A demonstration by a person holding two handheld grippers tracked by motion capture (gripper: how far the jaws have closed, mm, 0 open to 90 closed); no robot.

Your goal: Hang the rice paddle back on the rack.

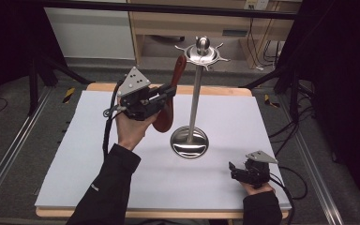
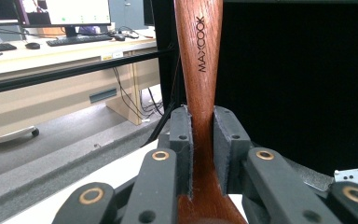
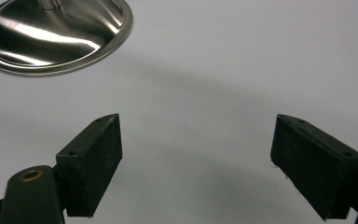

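A dark red-brown wooden spoon is held up above the white table top, its handle pointing up towards the hooked top of a steel utensil stand. My left gripper is shut on the spoon's handle; in the left gripper view the handle, stamped MAXCOOK, runs up between the two pads. My right gripper rests low at the front right of the table, wide open, with bare white surface between its jaws. The stand's round base lies ahead of it to the left.
The white board covers a wooden table. Black tripod legs and cables stand on the floor at both sides. A desk with monitors and a keyboard is in the background of the left gripper view.
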